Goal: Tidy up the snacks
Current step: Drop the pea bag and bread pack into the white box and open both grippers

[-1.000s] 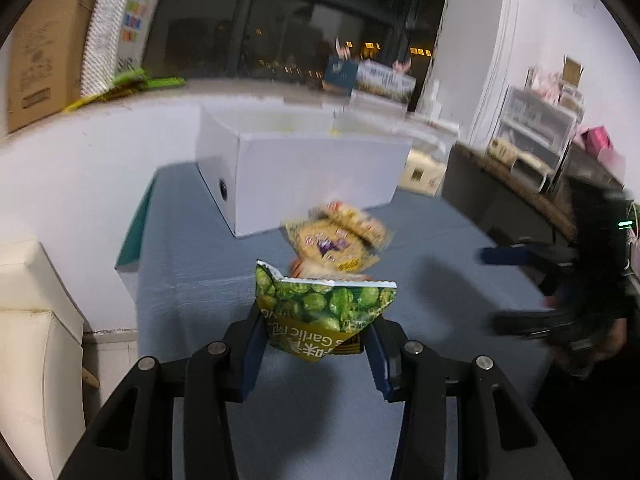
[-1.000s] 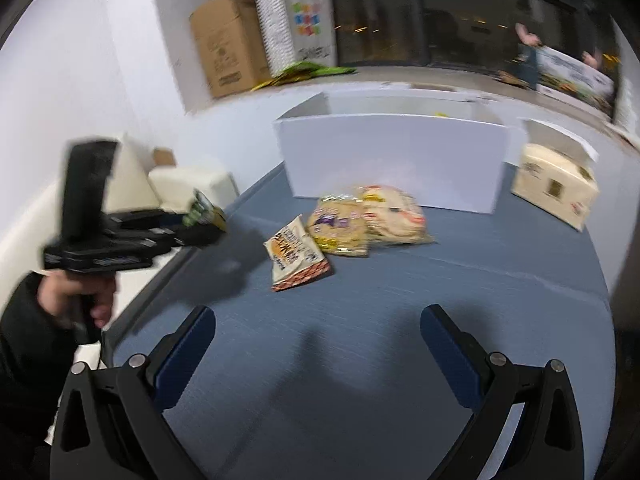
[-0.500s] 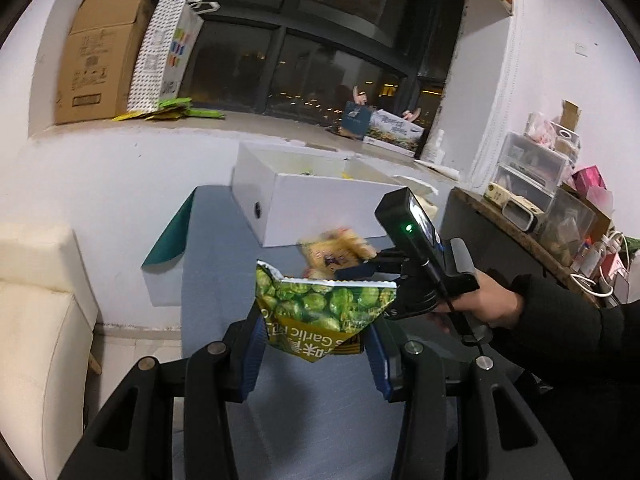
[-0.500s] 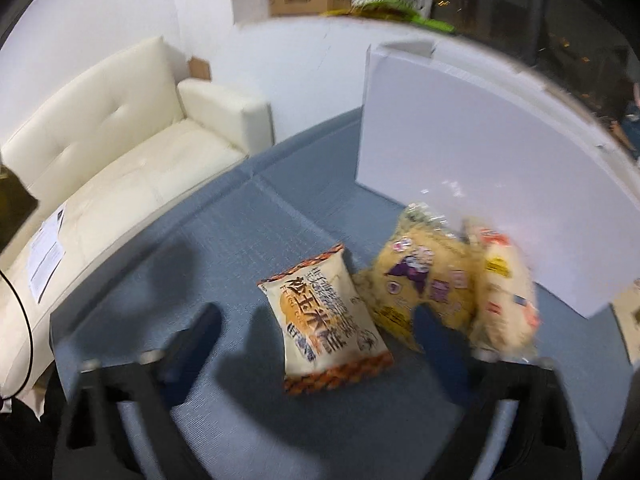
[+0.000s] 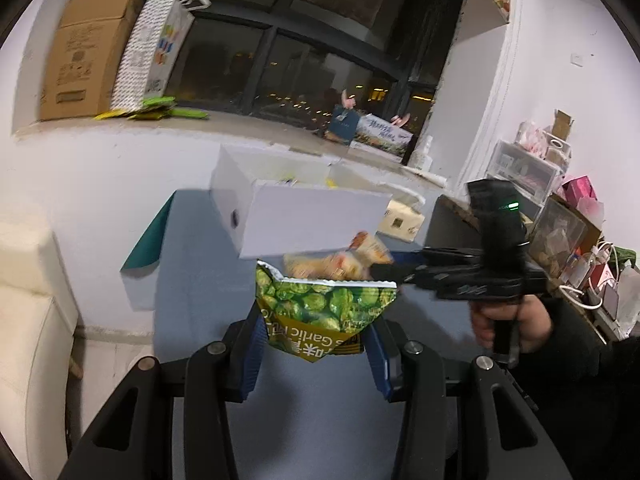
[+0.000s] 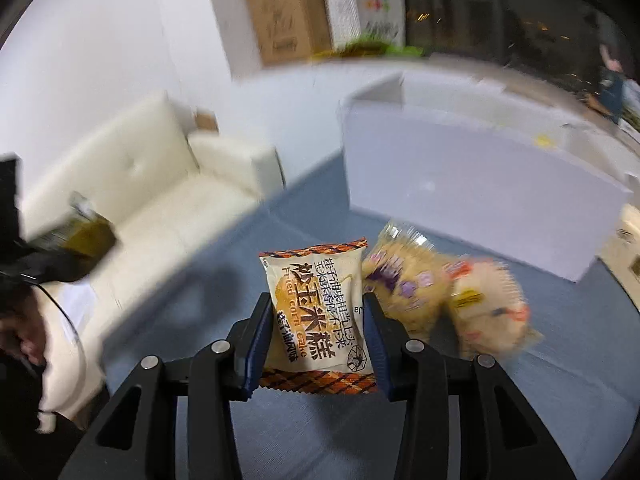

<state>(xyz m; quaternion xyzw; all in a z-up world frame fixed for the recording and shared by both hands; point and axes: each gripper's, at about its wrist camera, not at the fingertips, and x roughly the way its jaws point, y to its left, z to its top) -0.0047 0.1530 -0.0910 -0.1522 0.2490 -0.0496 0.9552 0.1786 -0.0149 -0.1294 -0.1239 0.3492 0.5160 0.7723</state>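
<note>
My left gripper (image 5: 316,344) is shut on a green garlic pea bag (image 5: 324,312) and holds it above the blue table (image 5: 200,272). My right gripper (image 6: 318,334) is shut on an orange-and-cream fried corn cake packet (image 6: 316,308). It also shows at the right of the left wrist view (image 5: 404,270), low over the table. Two yellow snack bags (image 6: 448,300) lie just right of the packet. A white open box (image 5: 296,216) stands at the table's far end, also in the right wrist view (image 6: 472,184).
A cream sofa (image 6: 140,200) sits left of the table. A cardboard box (image 5: 84,52) and a paper bag (image 5: 156,48) stand on the window ledge. A small beige box (image 5: 402,224) lies right of the white box. Shelves with clutter (image 5: 560,200) line the right wall.
My right gripper moved in over the fried corn cake packet and closed on it. My left gripper kept the green bag and rose slightly.
</note>
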